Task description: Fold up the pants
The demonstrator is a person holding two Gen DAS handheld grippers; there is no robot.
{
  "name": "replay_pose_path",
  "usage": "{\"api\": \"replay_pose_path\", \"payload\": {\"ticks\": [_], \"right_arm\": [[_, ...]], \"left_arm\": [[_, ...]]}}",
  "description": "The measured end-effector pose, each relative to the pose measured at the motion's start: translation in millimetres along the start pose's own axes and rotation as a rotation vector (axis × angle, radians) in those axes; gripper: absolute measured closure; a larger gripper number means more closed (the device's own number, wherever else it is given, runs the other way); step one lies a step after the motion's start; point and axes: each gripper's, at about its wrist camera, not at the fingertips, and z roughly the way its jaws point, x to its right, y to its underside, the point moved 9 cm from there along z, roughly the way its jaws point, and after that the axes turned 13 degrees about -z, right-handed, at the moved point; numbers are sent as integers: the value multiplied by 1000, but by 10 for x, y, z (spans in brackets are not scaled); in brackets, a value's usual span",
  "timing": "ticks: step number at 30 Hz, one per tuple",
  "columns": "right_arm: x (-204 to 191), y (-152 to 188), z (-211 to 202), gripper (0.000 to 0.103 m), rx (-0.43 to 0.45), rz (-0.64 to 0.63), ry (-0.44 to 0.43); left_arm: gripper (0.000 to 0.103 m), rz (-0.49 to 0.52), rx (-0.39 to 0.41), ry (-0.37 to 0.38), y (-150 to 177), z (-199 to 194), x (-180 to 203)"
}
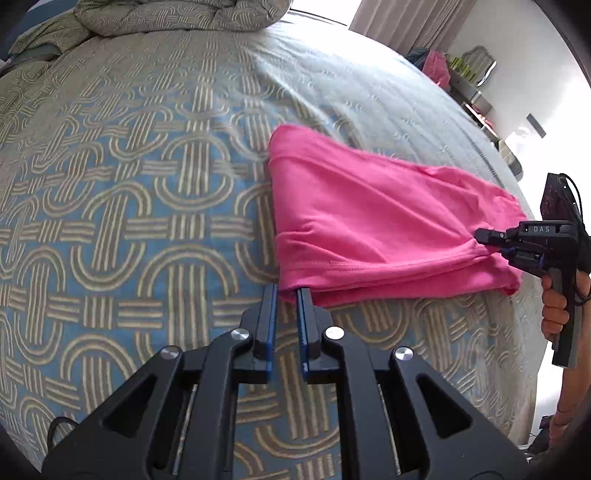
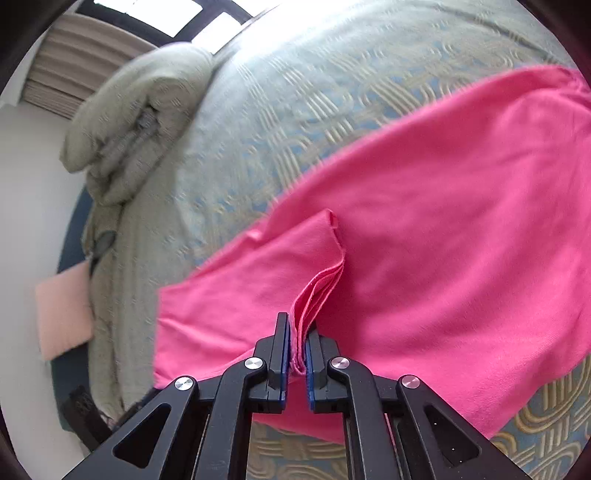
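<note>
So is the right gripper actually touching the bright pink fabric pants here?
Touching. In the right wrist view, a bunched fold of the bright pink fabric pants sits pinched between the right gripper's blue-padded fingers, with no visible gap.

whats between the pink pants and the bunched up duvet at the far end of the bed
Only bare patterned bedspread lies between the pink pants and the duvet; the left wrist view shows it.

I see a bed with a blue-and-tan looped-pattern bedspread (image 1: 129, 206), a rolled grey-green quilt (image 2: 136, 122) at its head, a pale pink cushion (image 2: 62, 310) beside it, and beige curtains (image 1: 402, 26) beyond.
</note>
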Motion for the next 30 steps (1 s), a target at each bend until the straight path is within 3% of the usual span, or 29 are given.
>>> {"api": "replay_pose_path", "payload": {"ticks": [1, 3, 5, 7, 9, 10, 12, 13, 14, 16, 17, 20, 23, 29, 30], "right_arm": [[59, 73, 96, 94, -33, -10, 23], [68, 90, 58, 93, 18, -17, -1], [65, 43, -21, 80, 28, -23, 25], [115, -78, -171, 75, 79, -46, 134], [159, -233, -414, 75, 172, -59, 298], [119, -322, -549, 74, 230, -69, 349], [-188, -487, -645, 69, 297, -146, 319], [-432, -548, -577, 65, 282, -223, 247], [-691, -571, -434, 53, 224, -303, 163], [-1254, -504, 34, 49, 7, -470, 4], [-1481, -474, 231, 49, -53, -538, -36], [-1904, -453, 739, 49, -190, -713, -28], [-2212, -453, 1132, 49, -334, -800, -53], [-2474, -433, 1603, 47, -433, -957, 5], [-2457, -418, 1653, 53, -435, -970, 34]], "left_arm": [[92, 11, 3, -27, 44, 32, -13], [92, 32, 4, -57, 113, 54, -18], [92, 41, 1, -45, 156, 28, 13], [92, 41, 4, -34, 182, -2, 48], [90, 23, 24, -15, 128, -39, 36], [84, 14, 27, -3, 102, -49, 35], [71, -8, 37, 21, 53, -49, 32], [65, -9, 43, 27, 27, -32, 45], [64, -4, 48, 31, 17, -26, 52], [64, 18, 43, 31, 11, 8, 74], [64, 33, 34, 32, 18, 31, 91], [64, 78, 9, 33, 65, 80, 127], [64, 102, 13, 42, 51, 98, 153], [63, 91, 36, 68, -30, 143, 170], [72, 90, 39, 72, -44, 144, 164]]}}
